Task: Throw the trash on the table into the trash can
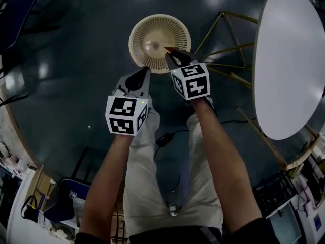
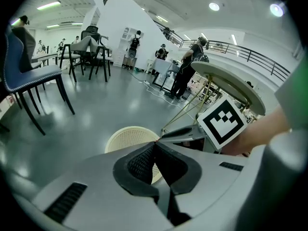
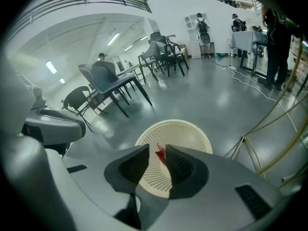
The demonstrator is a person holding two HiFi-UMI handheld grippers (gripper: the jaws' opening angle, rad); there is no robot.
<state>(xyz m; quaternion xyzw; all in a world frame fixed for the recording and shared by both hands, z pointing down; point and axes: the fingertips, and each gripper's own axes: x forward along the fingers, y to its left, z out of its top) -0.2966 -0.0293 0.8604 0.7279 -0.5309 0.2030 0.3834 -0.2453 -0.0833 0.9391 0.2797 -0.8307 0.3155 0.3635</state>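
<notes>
Though the right gripper holds its jaws part-open over the bin at twelve o'clock, the red scrap may cling to one pad, while the left gripper has its jaws closed on nothing.

Light beige trousers. Pale grey left gripper and right gripper with black ribbed pads. Black-and-white square-marker cube on each.
</notes>
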